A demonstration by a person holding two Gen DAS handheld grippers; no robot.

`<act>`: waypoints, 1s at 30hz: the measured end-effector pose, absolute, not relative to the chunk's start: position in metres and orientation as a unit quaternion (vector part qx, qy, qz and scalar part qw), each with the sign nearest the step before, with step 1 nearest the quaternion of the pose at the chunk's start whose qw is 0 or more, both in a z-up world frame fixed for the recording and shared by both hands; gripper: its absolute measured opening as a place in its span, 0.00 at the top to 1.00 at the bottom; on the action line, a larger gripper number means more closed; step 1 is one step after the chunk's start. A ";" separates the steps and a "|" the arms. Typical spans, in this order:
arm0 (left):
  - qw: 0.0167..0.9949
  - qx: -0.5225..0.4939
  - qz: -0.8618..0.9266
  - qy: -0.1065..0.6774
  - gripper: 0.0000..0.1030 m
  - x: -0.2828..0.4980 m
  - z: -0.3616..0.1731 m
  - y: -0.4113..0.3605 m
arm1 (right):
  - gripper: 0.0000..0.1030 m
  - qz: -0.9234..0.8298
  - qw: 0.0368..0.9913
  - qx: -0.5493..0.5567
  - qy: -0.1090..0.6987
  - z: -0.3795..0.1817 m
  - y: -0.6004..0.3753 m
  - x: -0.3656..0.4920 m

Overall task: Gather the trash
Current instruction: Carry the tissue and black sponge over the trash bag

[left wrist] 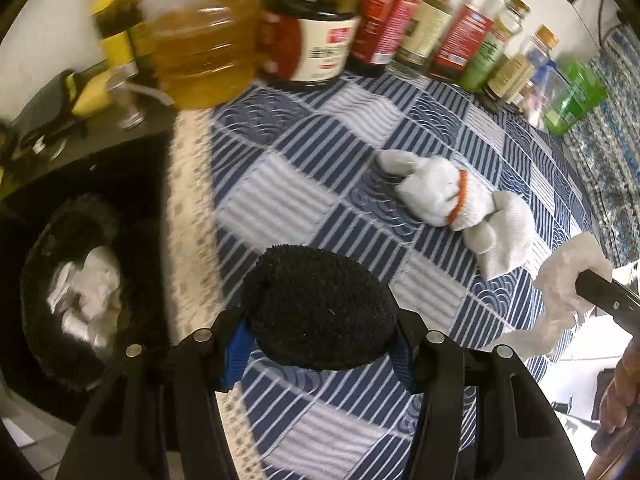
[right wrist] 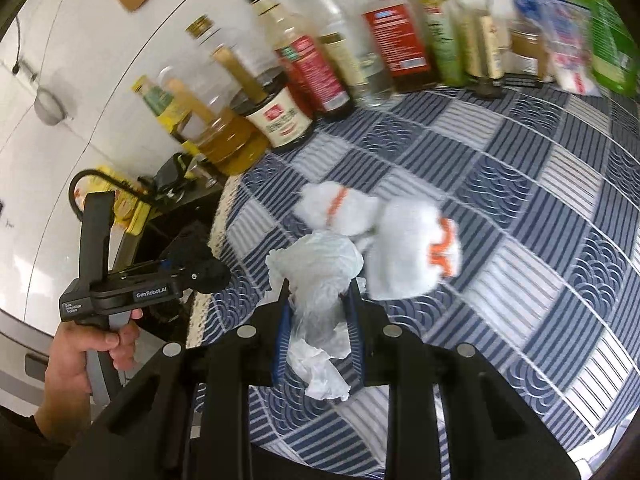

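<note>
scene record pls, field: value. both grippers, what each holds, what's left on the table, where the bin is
left gripper: shut on black fuzzy object
right gripper: shut on crumpled tissue
left on table: white gloves with orange bands, lying on blue patterned tablecloth
back of table: row of bottles and jars against the wall
bin: dark, beside the table's edge, white crumpled paper already inside
frame quality: motion blur in both views

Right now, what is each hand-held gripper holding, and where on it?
Left hand-held gripper clamps a black fuzzy item across its near end. Right hand-held gripper is shut on crumpled white tissue, pinched around its middle.
</note>
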State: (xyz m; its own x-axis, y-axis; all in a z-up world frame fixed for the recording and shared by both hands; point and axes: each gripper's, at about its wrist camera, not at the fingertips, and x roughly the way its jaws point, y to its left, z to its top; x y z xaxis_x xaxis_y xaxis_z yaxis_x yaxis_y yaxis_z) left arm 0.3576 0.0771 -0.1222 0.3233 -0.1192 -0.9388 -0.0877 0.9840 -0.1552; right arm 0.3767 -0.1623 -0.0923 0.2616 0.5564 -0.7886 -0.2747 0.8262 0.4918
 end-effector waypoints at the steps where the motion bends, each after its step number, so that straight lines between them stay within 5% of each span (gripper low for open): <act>1: 0.809 -0.093 -0.005 0.581 0.47 0.353 -0.122 0.084 | 0.74 0.272 0.782 0.126 0.547 -0.092 -0.154 0.377; 30: 0.812 -0.168 0.090 0.552 0.47 0.254 -0.109 0.286 | 0.74 0.384 0.745 0.077 0.540 -0.084 0.081 0.361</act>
State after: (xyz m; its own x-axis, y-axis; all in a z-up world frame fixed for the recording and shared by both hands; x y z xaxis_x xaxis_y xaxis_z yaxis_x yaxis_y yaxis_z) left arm 0.2541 0.2860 -0.1093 0.3738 -0.0390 -0.9267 -0.3315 0.9275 -0.1728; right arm 0.3606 0.0811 -0.0841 0.1216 0.6543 -0.7464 -0.4885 0.6941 0.5288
